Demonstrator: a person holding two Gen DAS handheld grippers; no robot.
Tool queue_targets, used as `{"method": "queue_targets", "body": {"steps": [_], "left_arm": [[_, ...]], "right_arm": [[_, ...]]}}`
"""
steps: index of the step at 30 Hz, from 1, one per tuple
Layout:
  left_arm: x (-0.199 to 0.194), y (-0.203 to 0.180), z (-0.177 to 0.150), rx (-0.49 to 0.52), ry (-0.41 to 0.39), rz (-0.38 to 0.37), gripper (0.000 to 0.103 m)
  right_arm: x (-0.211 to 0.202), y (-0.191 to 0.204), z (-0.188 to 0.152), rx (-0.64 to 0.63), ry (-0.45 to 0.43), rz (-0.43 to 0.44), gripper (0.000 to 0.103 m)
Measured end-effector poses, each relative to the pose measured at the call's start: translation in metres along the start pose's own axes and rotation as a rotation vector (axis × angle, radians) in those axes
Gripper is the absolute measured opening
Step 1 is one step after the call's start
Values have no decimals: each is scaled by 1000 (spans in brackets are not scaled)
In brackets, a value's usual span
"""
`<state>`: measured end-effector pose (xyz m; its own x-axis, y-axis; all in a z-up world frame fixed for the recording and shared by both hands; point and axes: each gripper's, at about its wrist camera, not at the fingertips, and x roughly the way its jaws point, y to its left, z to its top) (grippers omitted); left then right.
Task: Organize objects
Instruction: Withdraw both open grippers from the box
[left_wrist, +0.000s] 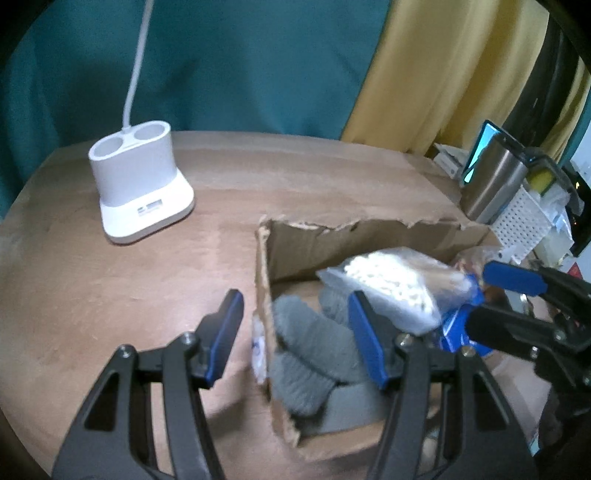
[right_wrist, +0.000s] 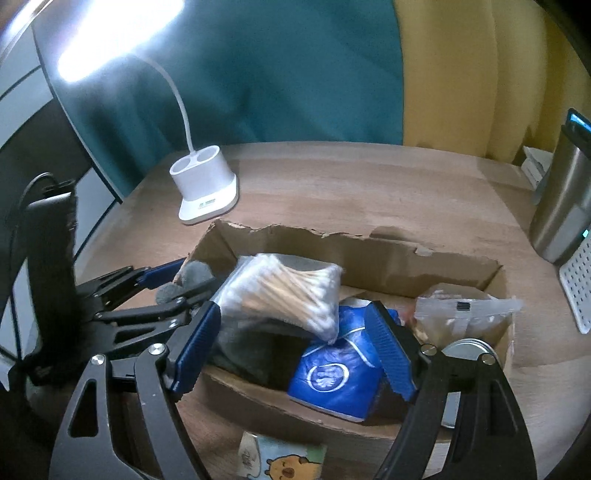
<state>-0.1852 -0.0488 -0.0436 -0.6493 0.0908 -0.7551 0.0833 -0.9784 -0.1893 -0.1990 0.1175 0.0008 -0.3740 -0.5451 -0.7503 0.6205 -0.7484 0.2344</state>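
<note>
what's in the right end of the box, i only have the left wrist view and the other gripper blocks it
Observer: A clear plastic bag with brownish contents lies at that end of the cardboard box.
Operator: anything next to it
Observer: A round metal lid sits just in front of it.
Operator: what's the blue thing under the swabs
Observer: A blue packet with a round white logo, partly under the cotton swab bag.
Operator: is the right gripper holding it
Observer: No, the right gripper is open above it.
</note>
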Motion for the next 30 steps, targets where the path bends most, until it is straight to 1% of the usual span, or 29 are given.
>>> {"method": "queue_targets", "body": {"steps": [1,5,12,13,14,15,30], "left_arm": [[4,-2,1,3,13,3,61],[7,-8,4,9,22,7,61],[-8,-7,1,3,-3,25,62],[-13,-7,-1,1,-10,25,62],[-15,-7,-2,1,-15,25,68],[-18,-7,-3,-1,-21,23,71],[-56,-12,-24,-13,-66,1,71]], "right_arm": [[-1,-2,-1,3,-3,2,83],[-3,-11,-2,19,-12,-6,83],[-14,-17,-6,26,-31,-7,83],[-16,-16,-8,23,-32,-6,83],[-16,-15,-8,19,-33,-6,83],[-18,-13,-10,13,-37,-5,83],[-43,4,-31,-19,-59,-31,83]]}}
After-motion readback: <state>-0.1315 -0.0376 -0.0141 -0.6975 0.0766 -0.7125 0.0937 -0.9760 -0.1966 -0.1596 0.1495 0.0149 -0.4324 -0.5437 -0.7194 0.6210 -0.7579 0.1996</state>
